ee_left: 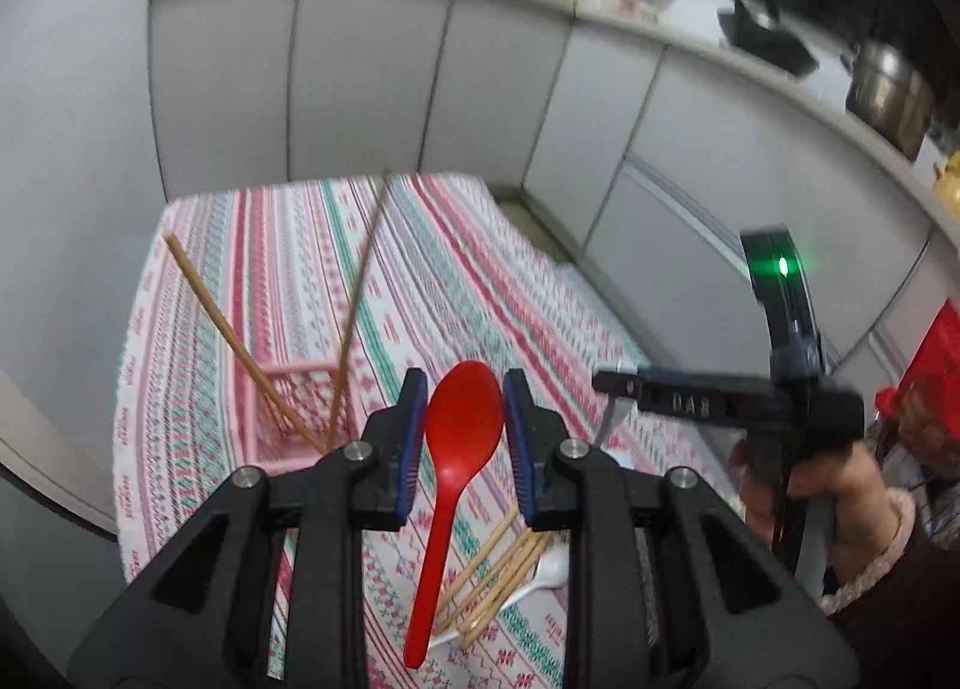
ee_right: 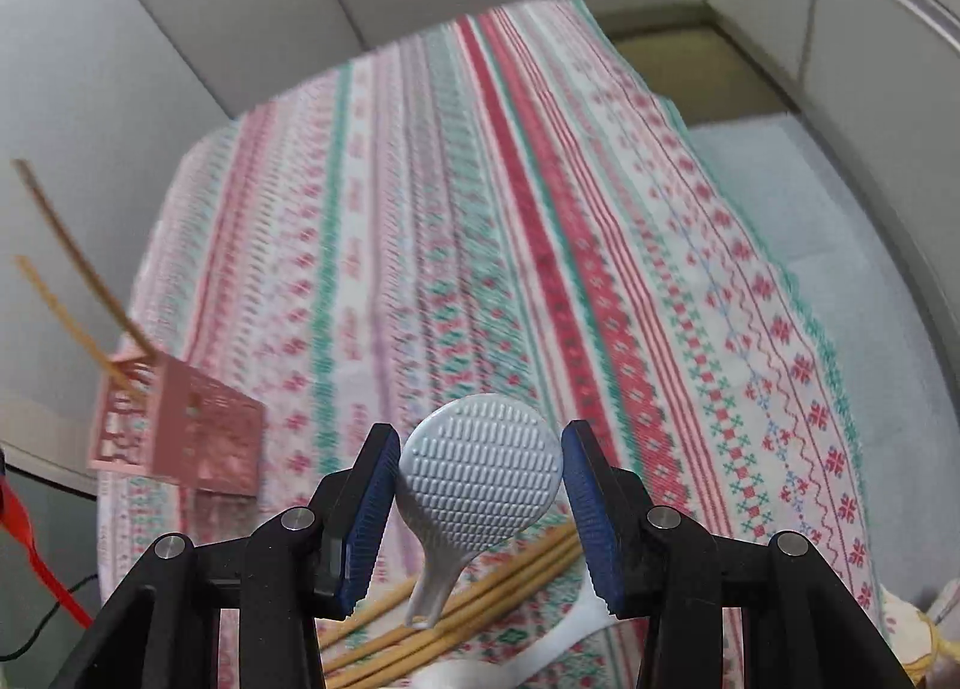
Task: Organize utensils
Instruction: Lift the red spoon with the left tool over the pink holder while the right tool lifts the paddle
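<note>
Since the pink basket sits just far-left of the left gripper, which pinches a red spoon bowl-up, it's nearer than the right gripper clamping the white paddle.

the left tongs are matte black plastic, angular arms with triangular cut-outs, round silver screw heads at the joints, and ribbed blue pads lining each finger. the right tongs match: black linkage, silver screws, blue ridged pads. from the left wrist view the right unit shows a black handle with a green light and raised lettering, gripped by a bare hand in a dark sleeve with a pale fuzzy cuff.
</note>
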`<action>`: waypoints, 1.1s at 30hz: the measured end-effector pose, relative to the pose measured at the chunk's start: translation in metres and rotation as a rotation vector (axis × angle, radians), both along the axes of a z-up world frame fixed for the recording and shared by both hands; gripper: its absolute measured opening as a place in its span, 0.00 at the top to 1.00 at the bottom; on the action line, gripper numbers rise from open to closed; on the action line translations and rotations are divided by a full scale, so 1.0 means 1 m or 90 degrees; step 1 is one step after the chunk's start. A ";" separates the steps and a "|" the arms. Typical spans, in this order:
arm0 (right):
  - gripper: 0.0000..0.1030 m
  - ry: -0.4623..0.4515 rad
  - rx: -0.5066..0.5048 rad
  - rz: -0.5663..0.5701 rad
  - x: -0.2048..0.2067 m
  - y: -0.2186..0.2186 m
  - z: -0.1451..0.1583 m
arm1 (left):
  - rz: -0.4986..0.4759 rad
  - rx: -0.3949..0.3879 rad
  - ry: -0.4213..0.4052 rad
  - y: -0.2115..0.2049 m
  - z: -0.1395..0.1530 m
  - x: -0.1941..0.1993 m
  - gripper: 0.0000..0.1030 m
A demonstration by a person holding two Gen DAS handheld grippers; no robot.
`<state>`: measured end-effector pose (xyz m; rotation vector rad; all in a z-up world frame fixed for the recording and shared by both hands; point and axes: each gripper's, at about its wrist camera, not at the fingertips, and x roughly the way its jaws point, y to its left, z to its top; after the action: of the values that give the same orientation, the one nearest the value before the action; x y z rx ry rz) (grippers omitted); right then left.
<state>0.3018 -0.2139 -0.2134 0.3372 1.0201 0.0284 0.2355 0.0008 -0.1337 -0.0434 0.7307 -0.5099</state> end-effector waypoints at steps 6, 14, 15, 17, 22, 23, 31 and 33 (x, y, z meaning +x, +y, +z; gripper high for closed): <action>0.52 -0.062 0.014 0.012 -0.011 0.014 0.029 | 0.054 -0.052 -0.073 0.024 0.026 0.001 0.73; 0.52 -0.105 0.035 0.014 -0.013 0.028 0.044 | 0.135 -0.112 -0.152 0.049 0.036 0.024 0.73; 0.52 -0.107 0.040 0.014 -0.012 0.029 0.044 | 0.144 -0.121 -0.154 0.052 0.033 0.029 0.73; 0.52 -0.112 0.047 0.014 -0.011 0.032 0.045 | 0.161 -0.134 -0.163 0.054 0.028 0.036 0.73; 0.52 -0.127 0.056 0.013 -0.009 0.035 0.049 | 0.188 -0.137 -0.219 0.055 0.020 0.046 0.73; 0.52 -0.131 0.058 0.012 -0.008 0.035 0.050 | 0.194 -0.136 -0.223 0.055 0.017 0.047 0.73; 0.52 -0.137 0.063 0.015 -0.004 0.037 0.048 | 0.211 -0.125 -0.201 0.053 -0.016 0.062 0.73; 0.52 -0.137 0.062 0.017 -0.003 0.038 0.047 | 0.211 -0.115 -0.197 0.051 -0.020 0.062 0.73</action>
<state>0.2991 -0.1756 -0.1668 0.4003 0.8113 0.1355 0.2973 0.0514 -0.1539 -0.2450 0.3616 -0.2540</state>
